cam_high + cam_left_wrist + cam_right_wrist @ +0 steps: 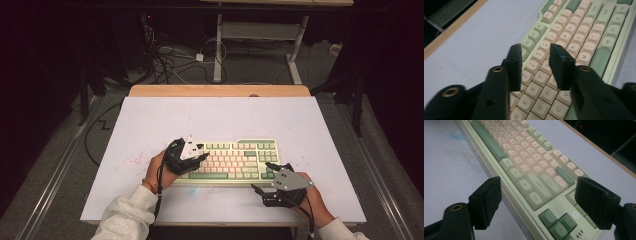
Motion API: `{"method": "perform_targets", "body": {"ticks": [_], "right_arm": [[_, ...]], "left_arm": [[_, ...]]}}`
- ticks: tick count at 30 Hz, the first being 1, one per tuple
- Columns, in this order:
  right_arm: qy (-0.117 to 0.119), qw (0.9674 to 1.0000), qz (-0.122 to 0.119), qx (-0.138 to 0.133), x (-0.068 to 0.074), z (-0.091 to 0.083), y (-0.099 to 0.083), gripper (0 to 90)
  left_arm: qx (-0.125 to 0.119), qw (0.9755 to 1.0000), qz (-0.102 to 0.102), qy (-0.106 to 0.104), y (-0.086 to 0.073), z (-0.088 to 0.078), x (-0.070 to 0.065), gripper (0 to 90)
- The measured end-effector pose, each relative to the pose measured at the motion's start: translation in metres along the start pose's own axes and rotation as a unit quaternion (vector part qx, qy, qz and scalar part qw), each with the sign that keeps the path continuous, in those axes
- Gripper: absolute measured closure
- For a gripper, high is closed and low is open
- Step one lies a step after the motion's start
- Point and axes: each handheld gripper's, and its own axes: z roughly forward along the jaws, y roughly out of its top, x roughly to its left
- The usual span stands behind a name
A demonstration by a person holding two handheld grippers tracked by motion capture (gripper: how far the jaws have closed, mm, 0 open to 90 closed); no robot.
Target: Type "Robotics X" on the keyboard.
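Observation:
A pale green and cream keyboard [235, 160] lies on the white table top [200, 120], near its front edge. My left gripper [204, 152] hovers over the keyboard's left end. In the left gripper view its jaws [535, 47] stand apart above the letter keys [584, 32], with nothing gripped between them. My right gripper [262, 176] sits at the keyboard's front right corner. In the right gripper view it is wide open [539, 182], its jaws either side of the keyboard's right end [524, 157] and apart from it.
A wooden strip [220, 90] runs along the table's far edge. Beyond it stand another desk's white legs [218, 55], with tangled cables [170, 62] on the floor. Faint pink specks [132, 161] mark the top left of the keyboard.

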Motion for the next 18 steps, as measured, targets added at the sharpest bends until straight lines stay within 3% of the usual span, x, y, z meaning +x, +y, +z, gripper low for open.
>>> {"method": "perform_targets", "body": {"ticks": [8, 18], "right_arm": [[0.0, 1.0, 0.0, 0.0, -0.001, 0.0, 0.0, 22.2], [-0.001, 1.0, 0.002, -0.002, -0.002, 0.0, -0.001, 22.3]], "left_arm": [[-0.023, 0.9996, 0.001, 0.016, -0.002, -0.006, -0.002, 30.9], [-0.042, 0.9985, 0.02, 0.029, -0.006, -0.018, -0.006, 15.8]]}}
